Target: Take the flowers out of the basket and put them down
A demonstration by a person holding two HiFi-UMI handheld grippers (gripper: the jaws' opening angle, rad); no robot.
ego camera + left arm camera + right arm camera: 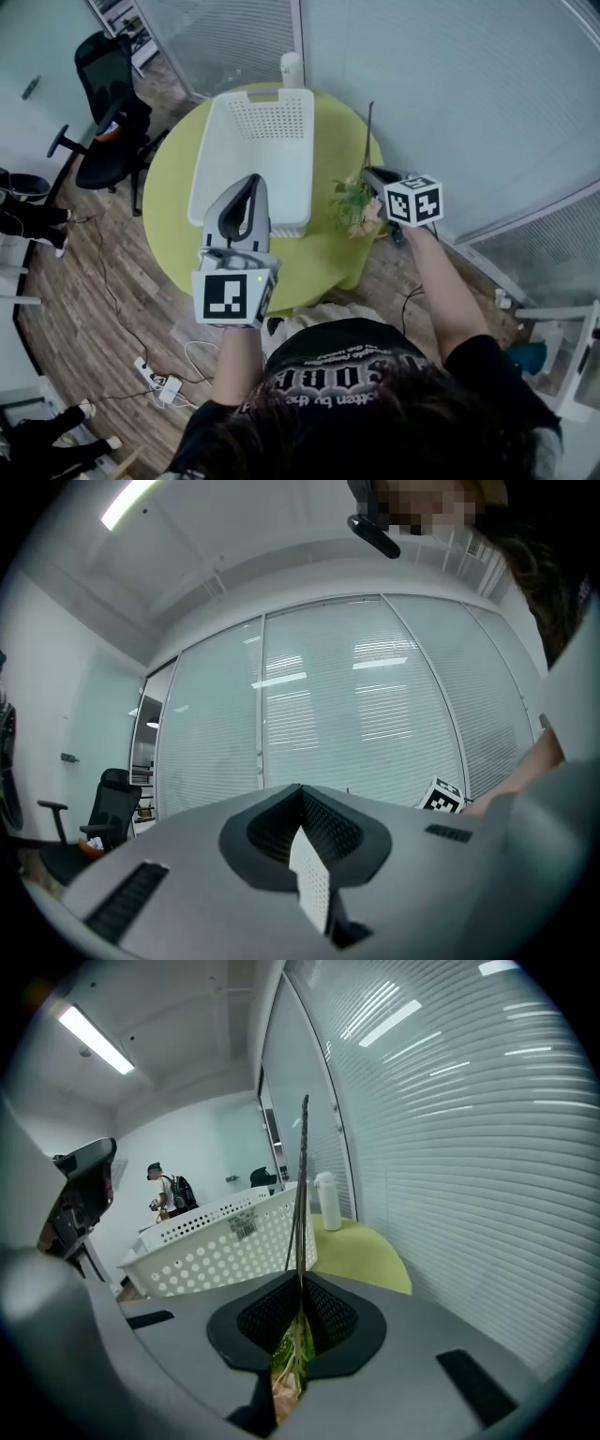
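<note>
A white perforated basket (253, 150) stands on the round green table (337, 122), and I see nothing lying inside it. My left gripper (251, 180) is shut on the basket's near wall; a strip of that white wall (311, 878) is pinched between the jaws of the left gripper (305, 855). To the right of the basket, my right gripper (367, 174) is shut on a bunch of flowers (353, 204). The blooms hang toward me and the thin dark stems (368, 131) stick up beyond the jaws. In the right gripper view the flowers (292, 1372) sit between the jaws of the right gripper (298, 1321).
A white bottle (292, 67) stands at the table's far edge behind the basket. A black office chair (108, 103) is to the left on the wood floor. Glass walls with blinds close off the far and right sides. Cables and a power strip (155, 380) lie on the floor.
</note>
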